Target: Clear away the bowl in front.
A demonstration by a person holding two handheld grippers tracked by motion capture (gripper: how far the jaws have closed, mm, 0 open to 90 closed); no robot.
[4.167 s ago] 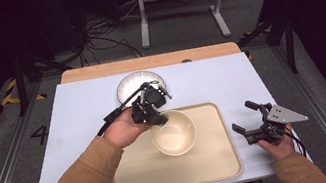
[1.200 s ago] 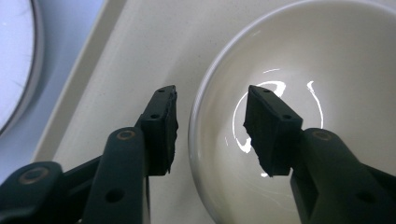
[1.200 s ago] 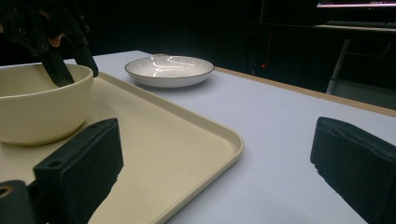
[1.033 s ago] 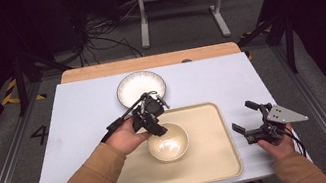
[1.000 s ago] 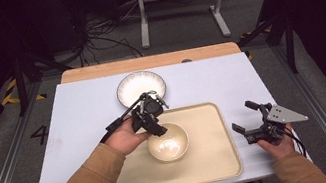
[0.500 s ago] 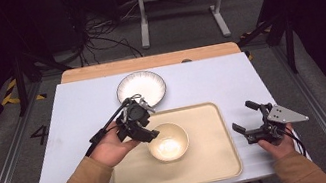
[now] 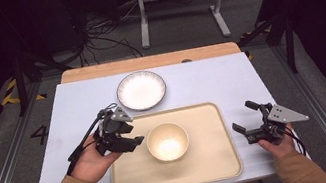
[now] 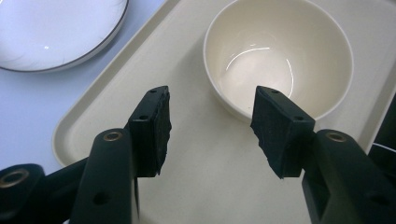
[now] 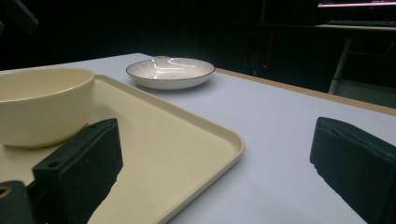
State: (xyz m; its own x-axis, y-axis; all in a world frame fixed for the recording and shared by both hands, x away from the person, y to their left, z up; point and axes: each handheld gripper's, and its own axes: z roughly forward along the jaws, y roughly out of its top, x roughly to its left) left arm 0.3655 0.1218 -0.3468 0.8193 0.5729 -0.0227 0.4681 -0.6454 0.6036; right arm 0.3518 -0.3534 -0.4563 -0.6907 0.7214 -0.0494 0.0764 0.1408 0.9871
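A cream bowl (image 7: 167, 142) stands upright and empty on a beige tray (image 7: 214, 163), left of the tray's middle. My left gripper (image 7: 133, 131) hovers over the tray's left edge, just left of the bowl, open with nothing between its pads. In the left gripper view the jaws (image 8: 210, 130) stand apart above bare tray (image 8: 187, 186), with the bowl (image 8: 280, 60) just beyond the tips. My right gripper (image 7: 244, 116) rests on the table right of the tray, open wide and empty. From the right gripper view (image 9: 215, 154) the bowl (image 9: 42, 105) sits at the left.
A white plate with a dark rim (image 7: 141, 90) lies on the pale blue table (image 7: 73, 112) behind the tray, also the plate (image 8: 56, 32) at top left and the plate (image 9: 170, 72) beyond the tray (image 9: 187, 140). A wooden strip (image 7: 146, 62) borders the far edge.
My left gripper has let go of the bowl's rim and drawn back to the left. The bowl stays on the tray. The right hand has not moved.
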